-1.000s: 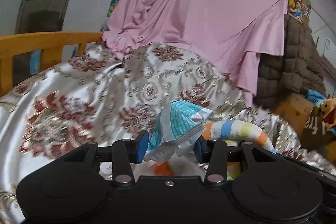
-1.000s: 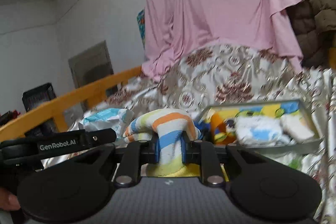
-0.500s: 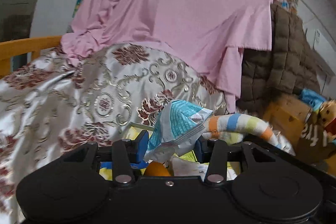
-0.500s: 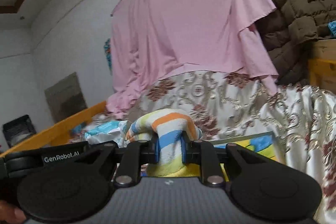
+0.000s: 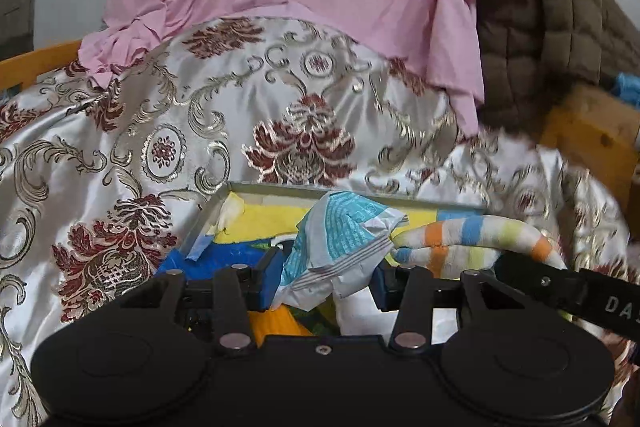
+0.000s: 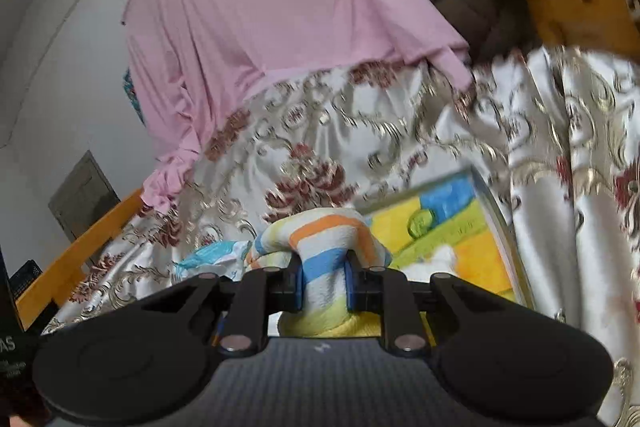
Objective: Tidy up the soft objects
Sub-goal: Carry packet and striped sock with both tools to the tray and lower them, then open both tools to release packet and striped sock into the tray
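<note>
Presently, the L gripper [image 5: 322,281] is clamped on a crinkled blue-white packet [image 5: 340,247]; the R gripper [image 6: 323,285] is pinched tight on a striped soft roll [image 6: 324,247]. Both are carried over the grey tray [image 5: 280,189] on the satin bedspread [image 5: 160,147]. Packet judged light, slippery; roll squashy, best held mid-body as gripped.

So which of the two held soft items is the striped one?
The rolled cloth in the right claw, banded orange, blue, yellow and white. The left claw holds a crinkly white-and-teal packet instead.
</note>
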### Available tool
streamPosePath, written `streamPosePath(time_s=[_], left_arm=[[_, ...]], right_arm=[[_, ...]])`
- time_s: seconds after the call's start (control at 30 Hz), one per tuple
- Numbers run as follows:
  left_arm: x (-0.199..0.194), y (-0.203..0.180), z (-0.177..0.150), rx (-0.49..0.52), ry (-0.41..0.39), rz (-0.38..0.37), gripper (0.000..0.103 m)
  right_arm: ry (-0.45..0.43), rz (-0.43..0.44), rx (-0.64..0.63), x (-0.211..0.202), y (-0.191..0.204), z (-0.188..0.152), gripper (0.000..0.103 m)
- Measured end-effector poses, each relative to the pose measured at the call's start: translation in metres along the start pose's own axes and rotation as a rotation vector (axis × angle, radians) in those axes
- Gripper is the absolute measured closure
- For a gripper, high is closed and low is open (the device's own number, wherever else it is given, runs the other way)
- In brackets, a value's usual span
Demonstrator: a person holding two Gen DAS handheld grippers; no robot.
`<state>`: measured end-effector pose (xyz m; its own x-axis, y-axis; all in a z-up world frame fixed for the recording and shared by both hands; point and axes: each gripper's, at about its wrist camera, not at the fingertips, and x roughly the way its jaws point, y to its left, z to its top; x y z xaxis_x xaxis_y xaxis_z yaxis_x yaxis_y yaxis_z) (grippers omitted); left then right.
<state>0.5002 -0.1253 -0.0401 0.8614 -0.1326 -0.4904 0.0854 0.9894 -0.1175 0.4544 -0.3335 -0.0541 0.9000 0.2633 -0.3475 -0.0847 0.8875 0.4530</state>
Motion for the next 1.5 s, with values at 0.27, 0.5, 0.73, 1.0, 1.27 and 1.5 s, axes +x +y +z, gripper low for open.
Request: streamPosePath(time_s=[0.27, 0.5, 0.73, 1.0, 1.27, 1.5], left_arm=[[0.005, 0.0, -0.01, 0.033, 0.034, 0.055, 0.055], [-0.006, 0.008, -0.008, -0.026, 0.012, 0.062, 0.05], [-0.024, 0.007, -0.009, -0.017, -0.014, 0.091, 0.039], [-0.064, 0.009, -0.007, -0.062, -0.064, 0.089, 0.03], [-0.131, 0.014, -0.008, -0.102, -0.143, 0.081, 0.018], [-0.192, 0.017, -0.028, -0.118, -0.212, 0.051, 0.016]], right_arm=[[0.059, -0.016, -0.007, 0.008, 0.001, -0.011, 0.072], [0.055, -0.013, -0.017, 0.003, 0.005, -0.009, 0.045], [0.014, -0.019, -0.033, -0.016, 0.007, -0.001, 0.022], [-0.045, -0.035, -0.088, -0.053, 0.02, 0.008, 0.01], [-0.158, -0.059, -0.132, -0.111, 0.036, 0.01, 0.0], [-0.202, -0.082, -0.16, -0.165, 0.054, -0.007, 0.0]])
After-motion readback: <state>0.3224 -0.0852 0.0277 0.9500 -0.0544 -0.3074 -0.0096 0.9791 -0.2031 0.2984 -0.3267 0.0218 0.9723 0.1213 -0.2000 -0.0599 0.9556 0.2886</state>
